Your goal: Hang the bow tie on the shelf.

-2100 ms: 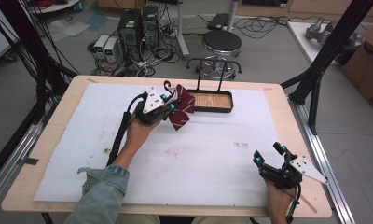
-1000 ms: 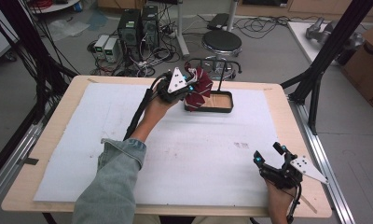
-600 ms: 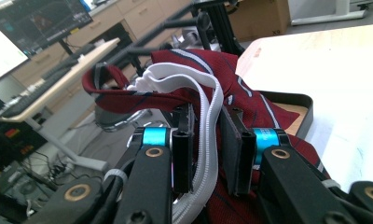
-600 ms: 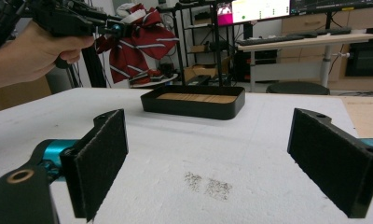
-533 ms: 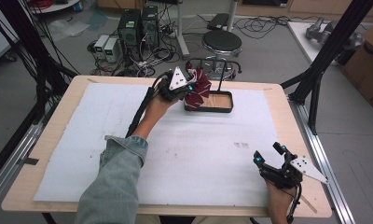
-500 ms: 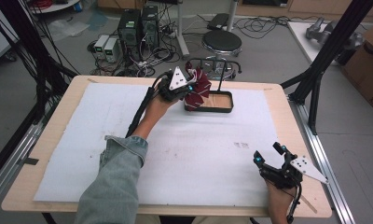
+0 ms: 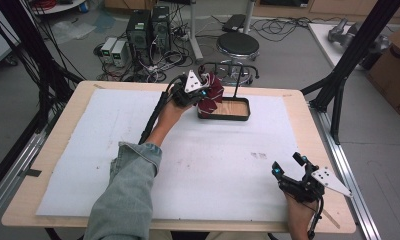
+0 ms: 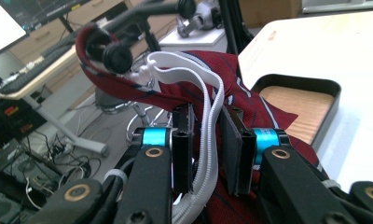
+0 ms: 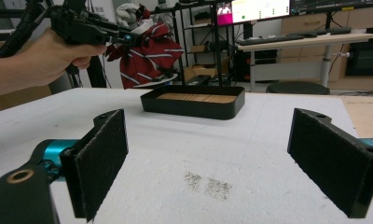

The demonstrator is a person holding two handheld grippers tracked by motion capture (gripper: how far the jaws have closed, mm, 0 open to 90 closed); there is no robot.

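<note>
Red striped pouch [image 8: 268, 100] with white strap [image 8: 208, 121] hangs clamped between the left gripper [image 8: 208, 154] jaws, above the black tray's [image 7: 245, 116] left end. Right gripper [image 9: 208, 158] rests wide open, holding nothing.

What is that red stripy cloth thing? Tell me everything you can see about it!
The cloth is dark red fabric with thin white and dark stripes, bunched and crumpled. A white strap runs along it. The left gripper is shut on the strap and cloth, holding it up over the left end of the black tray with a wooden floor. Its top loops over a black rod of the stand behind the tray.
</note>
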